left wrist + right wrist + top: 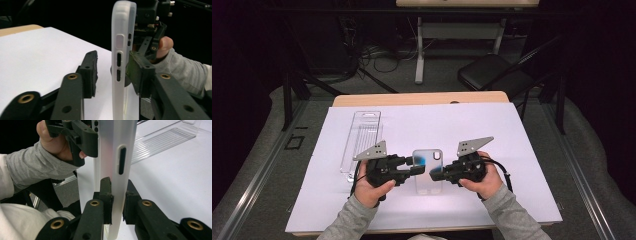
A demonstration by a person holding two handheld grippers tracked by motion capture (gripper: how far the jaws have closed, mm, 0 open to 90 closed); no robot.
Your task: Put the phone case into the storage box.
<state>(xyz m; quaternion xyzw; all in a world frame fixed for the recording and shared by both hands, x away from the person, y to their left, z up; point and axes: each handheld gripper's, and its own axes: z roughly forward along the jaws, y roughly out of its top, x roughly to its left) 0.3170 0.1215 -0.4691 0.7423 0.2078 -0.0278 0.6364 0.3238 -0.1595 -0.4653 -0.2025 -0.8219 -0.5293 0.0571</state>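
Observation:
A frosted clear phone case (428, 172) is held a little above the white sheet, between my two grippers. My left gripper (412, 167) reaches it from the left. In the left gripper view the case (120, 62) stands on edge between the jaws: one pad (91, 65) stands well off it and the other sits against its far side, so the left gripper (113, 67) is open. My right gripper (438, 174) comes from the right. In the right gripper view that gripper (117, 192) is shut on the case's edge (117, 152), both pads pressing.
A clear plastic packaging tray (362, 137) lies on the white sheet (472, 125) to the left of the hands. The wooden table edge (422, 98) is at the back, with a black chair (492, 72) and cables on the floor beyond.

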